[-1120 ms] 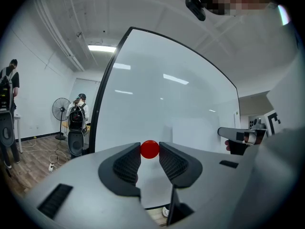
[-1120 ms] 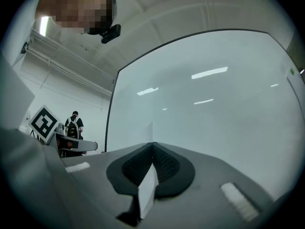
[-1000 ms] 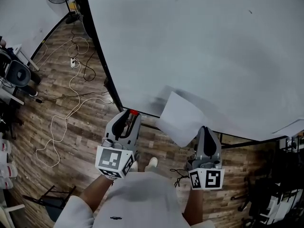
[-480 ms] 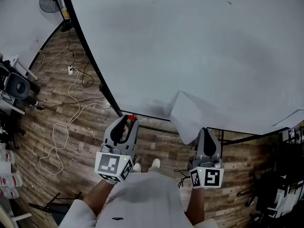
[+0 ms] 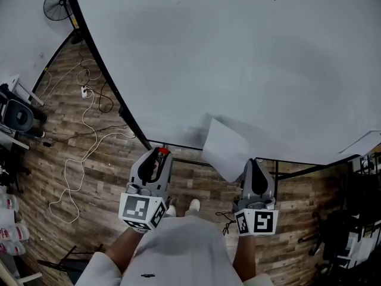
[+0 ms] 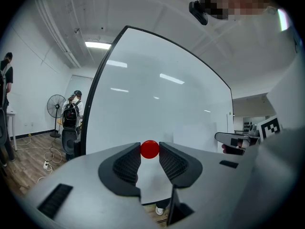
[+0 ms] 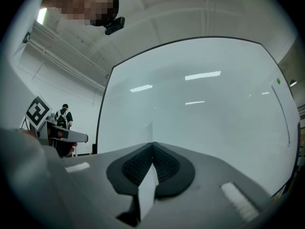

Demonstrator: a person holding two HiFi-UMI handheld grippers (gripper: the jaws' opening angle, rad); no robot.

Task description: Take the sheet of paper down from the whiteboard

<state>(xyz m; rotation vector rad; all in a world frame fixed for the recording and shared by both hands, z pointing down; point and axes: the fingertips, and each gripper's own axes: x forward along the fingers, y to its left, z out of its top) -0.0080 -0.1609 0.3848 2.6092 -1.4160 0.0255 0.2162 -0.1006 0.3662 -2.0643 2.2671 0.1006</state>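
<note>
Whiteboard: the whiteboard (image 5: 238, 58) fills most of your head view, black-framed, its lower edge running just above both of your grippers.
Floor: wood planks (image 5: 41, 154) to your left, with a white cable (image 5: 76, 165) looped across them.
Sheet of paper: the sheet of paper (image 5: 225, 149) hangs in front of the board's lower edge, tilted out from it. Its bottom corner runs down into your right gripper. From the head view it's hard to say whether its top edge touches the board.
Right gripper: your right gripper (image 5: 254, 164) has its jaws pressed together on the sheet's lower corner. In the right gripper view the paper shows edge-on, pinched between the ribbed pads and rising toward the board.
Left gripper: your left gripper (image 5: 159, 155) is well apart from the sheet, to its left and just below the board's frame. Its jaws are clamped on a red ball.
Red ball: the red ball (image 6: 149, 149), probably a magnet, sits at the jaw tips, touching both pads.
</note>
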